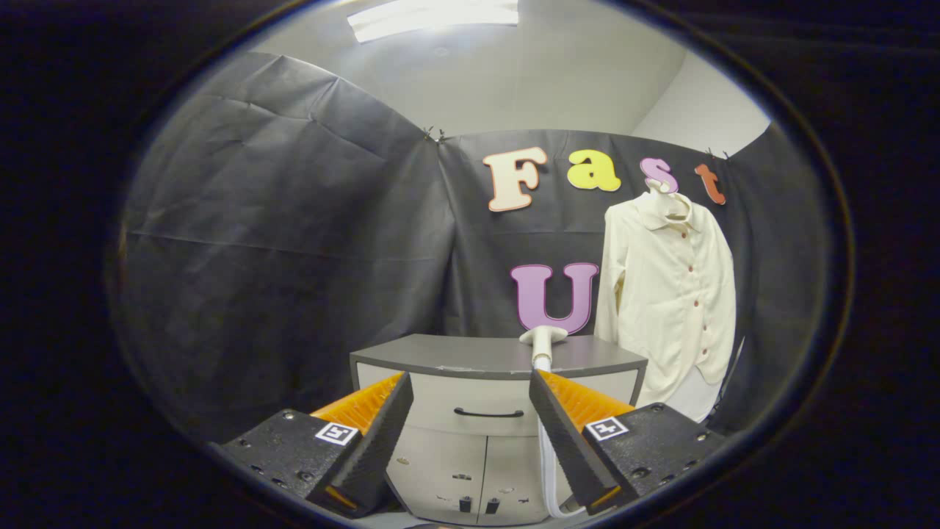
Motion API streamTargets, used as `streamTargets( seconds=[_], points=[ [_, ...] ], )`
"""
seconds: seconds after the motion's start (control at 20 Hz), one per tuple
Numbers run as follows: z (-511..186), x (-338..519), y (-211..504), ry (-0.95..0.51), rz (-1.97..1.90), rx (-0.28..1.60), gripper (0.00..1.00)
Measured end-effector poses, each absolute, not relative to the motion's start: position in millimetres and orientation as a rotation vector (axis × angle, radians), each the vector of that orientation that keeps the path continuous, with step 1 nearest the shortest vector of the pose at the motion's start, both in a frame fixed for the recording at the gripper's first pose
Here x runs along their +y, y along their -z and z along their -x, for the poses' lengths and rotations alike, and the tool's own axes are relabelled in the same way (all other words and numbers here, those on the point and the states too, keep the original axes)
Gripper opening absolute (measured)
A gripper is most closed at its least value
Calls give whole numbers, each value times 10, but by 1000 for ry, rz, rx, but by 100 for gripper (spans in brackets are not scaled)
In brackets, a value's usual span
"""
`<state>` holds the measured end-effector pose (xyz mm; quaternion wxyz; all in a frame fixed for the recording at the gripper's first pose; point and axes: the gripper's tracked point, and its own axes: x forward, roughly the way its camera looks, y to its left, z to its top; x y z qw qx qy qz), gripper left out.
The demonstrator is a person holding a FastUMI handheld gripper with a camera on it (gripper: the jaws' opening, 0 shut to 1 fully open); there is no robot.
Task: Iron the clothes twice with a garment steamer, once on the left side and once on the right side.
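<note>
Ahead, gripper (pixel 470 411) fingers wide apart, empty, steamer (pixel 543 339) atop closed cabinet (pixel 440 400), shirt (pixel 672 294) hanging beside.

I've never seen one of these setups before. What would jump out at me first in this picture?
Probably the cream button-up shirt hanging against the dark cloth wall, beyond the fingers and to their right. Next, the white steamer head resting on top of the grey cabinet, its hose running down the cabinet front. Closest to you, the gripper is open, its fingers spread wide and holding nothing.
</note>
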<state>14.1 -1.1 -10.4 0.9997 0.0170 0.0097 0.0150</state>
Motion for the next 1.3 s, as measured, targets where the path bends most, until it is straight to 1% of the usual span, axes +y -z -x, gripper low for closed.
streamTargets(
  seconds=[0.35, 0.55, 0.9, 1.15, 1.2, 1.3],
  points=[
    [-709, -258, 26, 3, -49, 9, 96],
    [-1117, -446, 87, 46, -16, 38, 96],
    [-1802, -545, 368, 39, -8, 175, 95],
    [-2191, -766, 565, 86, 9, 267, 95],
    [-2262, -798, 619, 91, 3, 292, 95],
    [-2379, -851, 744, 102, -14, 350, 91]
  ],
)
